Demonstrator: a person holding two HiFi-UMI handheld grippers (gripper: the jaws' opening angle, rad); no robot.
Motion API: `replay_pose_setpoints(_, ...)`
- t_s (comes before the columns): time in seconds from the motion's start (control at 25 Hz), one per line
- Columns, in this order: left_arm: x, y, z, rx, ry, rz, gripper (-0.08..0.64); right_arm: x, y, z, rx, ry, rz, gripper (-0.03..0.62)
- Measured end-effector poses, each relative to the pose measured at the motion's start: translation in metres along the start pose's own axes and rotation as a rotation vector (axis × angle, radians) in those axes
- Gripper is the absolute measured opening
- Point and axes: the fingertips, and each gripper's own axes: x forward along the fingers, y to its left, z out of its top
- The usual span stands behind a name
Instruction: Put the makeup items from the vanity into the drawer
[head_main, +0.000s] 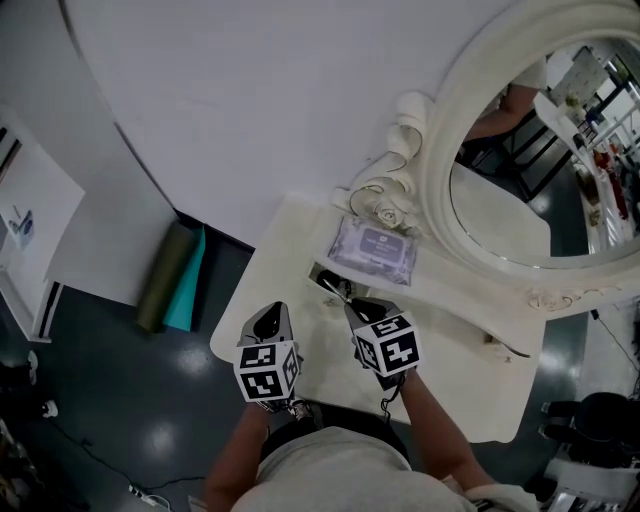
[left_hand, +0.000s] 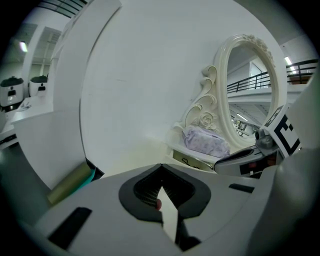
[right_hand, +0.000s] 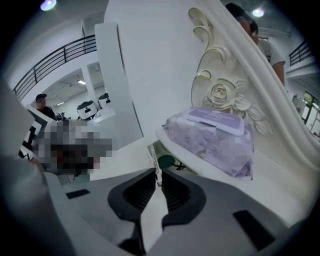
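**Right hand-held gripper (right_hand: 156, 172) clamping a thin white stick (right_hand: 154, 159) at the drawer**

I am gripping the stick between nearly closed jaws, its free end pointing toward the open drawer (head_main: 320, 272) of the cream desk (head_main: 285, 255). A soft lilac pack of wipes (right_hand: 210, 135) is lying on the ledge just above the drawer. My left hand-held gripper (left_hand: 161, 169) is hovering alongside, jaw tips together

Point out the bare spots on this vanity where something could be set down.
Bare: the tabletop right of the right gripper, up to the mirror base; the left corner beside the left gripper. Crowded: around the open drawer below the wipes, where both grippers sit, the right one clamping a thin stick.
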Motion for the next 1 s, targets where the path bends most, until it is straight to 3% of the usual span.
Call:
replay_pose_setpoints(0.44, 0.018, 0.008, -0.008, -0.013, 0.045, 0.026, 0.005, 0.027, -0.011, 0.01, -0.014, 0.034, 0.024, 0.051)
replay_pose_setpoints(0.68, 0.021, 0.011, -0.015, -0.026, 0.063, 0.039, 0.005, 0.03, -0.013, 0.014, -0.02, 0.003, 0.014, 0.052)
replay_pose_setpoints(0.8, 0.023, 0.012, -0.017, -0.032, 0.067, 0.042, 0.005, 0.031, -0.012, 0.014, -0.022, -0.006, 0.017, 0.129)
replay_pose_setpoints(1.0, 0.022, 0.01, -0.019, -0.035, 0.065, 0.041, 0.005, 0.029, -0.011, 0.012, -0.023, -0.01, 0.013, 0.131)
